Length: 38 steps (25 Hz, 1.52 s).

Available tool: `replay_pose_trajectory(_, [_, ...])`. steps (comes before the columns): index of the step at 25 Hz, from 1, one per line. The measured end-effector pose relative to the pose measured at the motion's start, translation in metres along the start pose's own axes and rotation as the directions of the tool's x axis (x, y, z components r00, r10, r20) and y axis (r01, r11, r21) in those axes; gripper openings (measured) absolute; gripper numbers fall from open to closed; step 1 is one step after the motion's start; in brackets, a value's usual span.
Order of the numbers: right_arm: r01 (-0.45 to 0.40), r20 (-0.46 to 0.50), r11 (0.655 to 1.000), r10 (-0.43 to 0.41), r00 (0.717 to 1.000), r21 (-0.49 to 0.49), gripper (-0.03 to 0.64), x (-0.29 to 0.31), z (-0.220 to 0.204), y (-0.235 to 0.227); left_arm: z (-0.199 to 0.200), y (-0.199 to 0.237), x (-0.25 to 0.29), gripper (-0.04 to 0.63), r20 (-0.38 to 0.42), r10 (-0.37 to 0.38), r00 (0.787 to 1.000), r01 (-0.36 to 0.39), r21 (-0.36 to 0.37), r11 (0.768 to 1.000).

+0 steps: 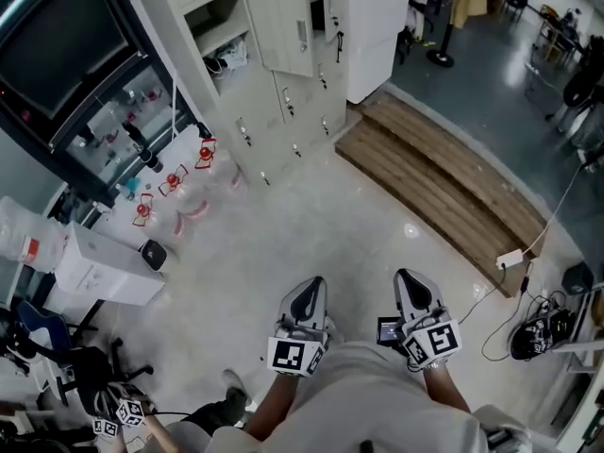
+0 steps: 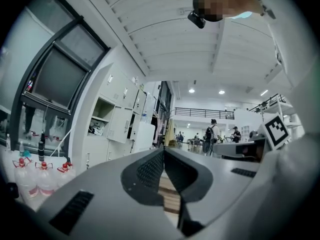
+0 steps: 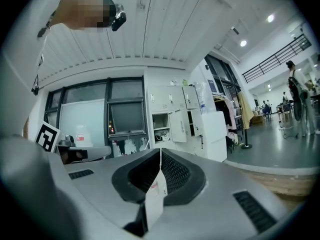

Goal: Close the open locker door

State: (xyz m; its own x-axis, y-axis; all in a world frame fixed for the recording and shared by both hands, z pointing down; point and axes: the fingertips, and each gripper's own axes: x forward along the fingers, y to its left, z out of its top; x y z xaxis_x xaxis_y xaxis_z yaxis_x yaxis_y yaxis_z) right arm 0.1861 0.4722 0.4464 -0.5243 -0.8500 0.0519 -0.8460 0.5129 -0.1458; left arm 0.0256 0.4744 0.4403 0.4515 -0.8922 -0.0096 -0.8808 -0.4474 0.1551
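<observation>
Left gripper (image 2: 163,156): jaws pressed together with nothing between them; it sits at the bottom centre of the head view, close to the person's body.
Right gripper (image 3: 160,156): jaws together as well, nipping a thin white tag (image 3: 154,194) that sticks out of their seam; it sits just right of the left one.
Floor (image 1: 311,210): a bare pale stretch lies ahead of both tips, with red-capped bottles (image 1: 175,179) at centre left and a wooden platform (image 1: 444,177) at centre right.
Open locker door (image 1: 288,31): top centre of the head view, swung out from the locker bank (image 1: 283,97), with its shelf compartment exposed to the left; it is well apart from both grippers.
Step in hand: by my judgement the approach, as nothing is touched yet.
Doing it well: walk straight up the clear floor and keep the jaws together. Set one tip flat on the door's outer face near its free edge, then push steadily until it lies flush.
Watch for: a hard shove may make the door bounce back. The hinge side is unclear from here.
</observation>
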Motion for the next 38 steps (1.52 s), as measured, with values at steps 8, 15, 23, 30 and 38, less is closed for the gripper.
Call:
replay_pose_trajectory(8, [-0.018, -0.003, 0.999, 0.018, 1.0, 0.027, 0.029, 0.052, -0.006, 0.017, 0.01, 0.051, 0.017, 0.009, 0.006, 0.012, 1.0, -0.012, 0.01, 1.0])
replay_pose_trajectory(15, [0.001, -0.025, 0.999, 0.0, 1.0, 0.038, 0.029, 0.07, -0.01, 0.005, 0.0, 0.059, 0.028, 0.009, -0.018, 0.011, 1.0, -0.011, -0.007, 1.0])
replay_pose_trajectory(23, [-0.044, -0.045, 0.998, 0.046, 0.998, 0.039, 0.029, 0.118, -0.011, -0.022, 0.002, 0.088, 0.06, 0.009, -0.018, 0.094, 0.995, -0.094, -0.012, 0.995])
replay_pose_trajectory(30, [-0.114, -0.047, 0.992, 0.116, 0.992, 0.05, 0.029, 0.189, 0.002, -0.057, 0.008, 0.113, 0.119, 0.009, -0.02, 0.148, 0.989, -0.148, -0.006, 0.989])
replay_pose_trajectory(38, [-0.198, -0.054, 0.979, 0.2, 0.978, 0.047, 0.029, 0.26, 0.017, -0.108, 0.022, 0.136, 0.195, 0.009, -0.002, 0.211, 0.978, -0.211, 0.007, 0.978])
